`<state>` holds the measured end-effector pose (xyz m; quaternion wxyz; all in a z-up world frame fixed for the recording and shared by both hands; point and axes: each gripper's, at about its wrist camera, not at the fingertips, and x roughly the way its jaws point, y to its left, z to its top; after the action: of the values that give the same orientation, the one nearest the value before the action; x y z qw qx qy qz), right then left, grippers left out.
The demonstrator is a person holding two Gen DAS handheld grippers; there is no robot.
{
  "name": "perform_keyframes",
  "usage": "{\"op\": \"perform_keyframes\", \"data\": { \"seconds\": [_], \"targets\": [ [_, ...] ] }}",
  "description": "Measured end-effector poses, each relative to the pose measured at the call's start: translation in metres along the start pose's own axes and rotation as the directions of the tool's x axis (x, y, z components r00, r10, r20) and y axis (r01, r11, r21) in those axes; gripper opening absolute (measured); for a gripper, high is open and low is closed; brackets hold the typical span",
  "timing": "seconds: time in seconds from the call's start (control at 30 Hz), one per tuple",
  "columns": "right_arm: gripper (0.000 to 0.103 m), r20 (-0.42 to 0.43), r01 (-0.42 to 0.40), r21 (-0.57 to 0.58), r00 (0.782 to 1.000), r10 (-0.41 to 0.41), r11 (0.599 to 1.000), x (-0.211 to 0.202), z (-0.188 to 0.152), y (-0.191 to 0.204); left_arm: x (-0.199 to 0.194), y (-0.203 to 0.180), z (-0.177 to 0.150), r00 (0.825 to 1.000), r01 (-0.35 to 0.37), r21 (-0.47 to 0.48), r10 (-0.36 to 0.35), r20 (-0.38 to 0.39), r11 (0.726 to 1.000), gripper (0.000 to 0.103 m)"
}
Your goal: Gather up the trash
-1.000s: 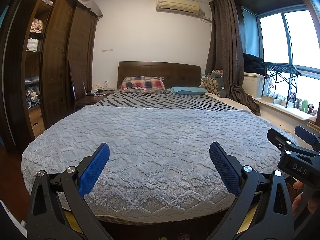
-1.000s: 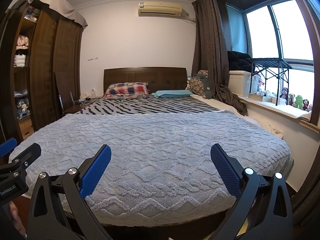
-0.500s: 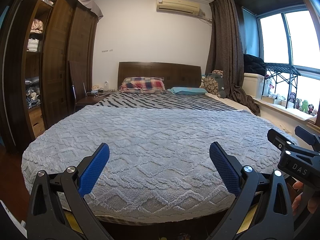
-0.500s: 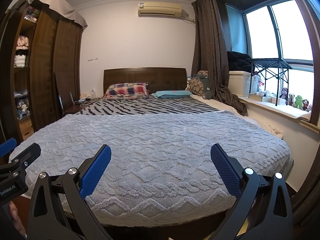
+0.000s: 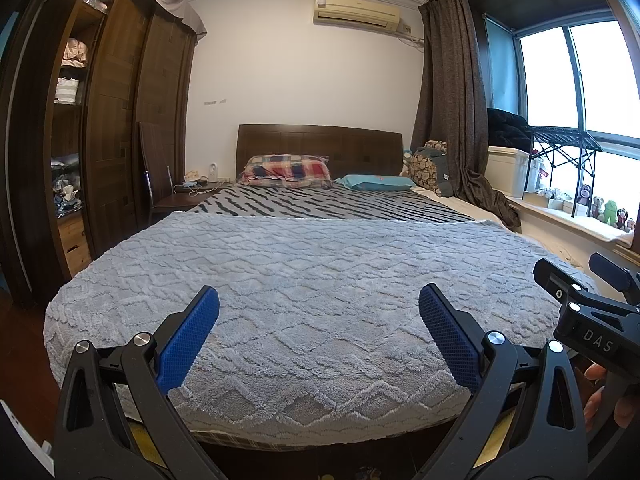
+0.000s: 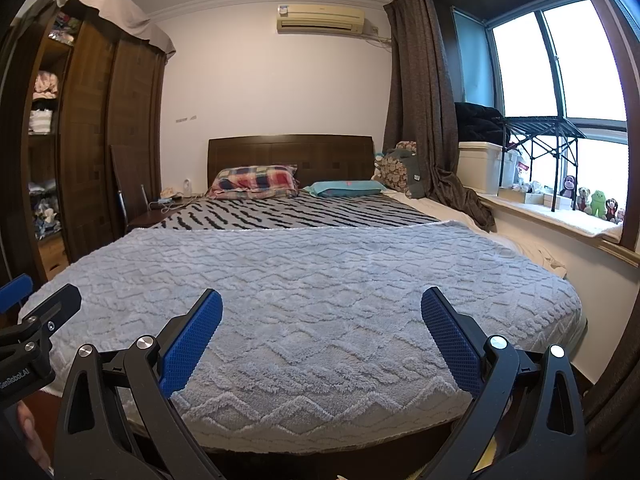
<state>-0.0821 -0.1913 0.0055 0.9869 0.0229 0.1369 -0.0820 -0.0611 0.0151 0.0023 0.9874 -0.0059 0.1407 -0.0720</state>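
Left gripper [image 5: 319, 336] spread wide, empty, above foot of grey textured blanket [image 5: 312, 280]; right gripper [image 6: 322, 338] likewise agape, holding nothing; no trash discernible on the bed; plaid pillow [image 5: 288, 170] by headboard [image 5: 320, 142].

Both wrist views face the bed [image 5: 312, 264] from its foot.

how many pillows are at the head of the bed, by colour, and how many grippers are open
plaid red and blue pillow: 1
teal pillow: 1
patterned brown cushion by the curtain: 1
open grippers: 2, the left gripper and the right gripper, both holding nothing
total: 3 pillows or cushions, 2 grippers
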Motion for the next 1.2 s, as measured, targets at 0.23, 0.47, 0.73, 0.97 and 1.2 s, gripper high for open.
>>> {"op": "perform_keyframes", "data": {
  "seconds": [0.23,0.47,0.73,0.97,1.2],
  "targets": [
    [0.1,0.005,0.003,0.006,1.0,-0.003,1.0,-0.0022,0.0019,0.0006,-0.0001,0.0008,0.0005,1.0,-0.01,-0.005,0.01,-0.001,1.0,0.095],
    [0.1,0.001,0.002,0.0,1.0,-0.002,1.0,-0.0019,0.0007,0.0033,-0.0017,0.0016,0.001,1.0,-0.024,-0.014,0.024,0.002,1.0,0.095],
    [0.1,0.002,0.005,0.001,1.0,-0.005,1.0,-0.0023,-0.0001,0.0044,0.0009,0.0002,0.0,0.998,-0.052,-0.011,0.051,-0.02,0.999,0.095],
    [0.1,-0.004,-0.001,-0.007,1.0,0.001,1.0,-0.0019,-0.0018,0.0055,0.0012,-0.0027,-0.0017,0.998,-0.053,0.013,0.054,-0.016,0.998,0.095],
    [0.1,-0.005,-0.002,-0.011,1.0,0.002,1.0,-0.0026,-0.0018,0.0064,0.0012,-0.0012,-0.0012,0.999,-0.042,0.004,0.042,-0.018,0.999,0.095]
  ]
}}
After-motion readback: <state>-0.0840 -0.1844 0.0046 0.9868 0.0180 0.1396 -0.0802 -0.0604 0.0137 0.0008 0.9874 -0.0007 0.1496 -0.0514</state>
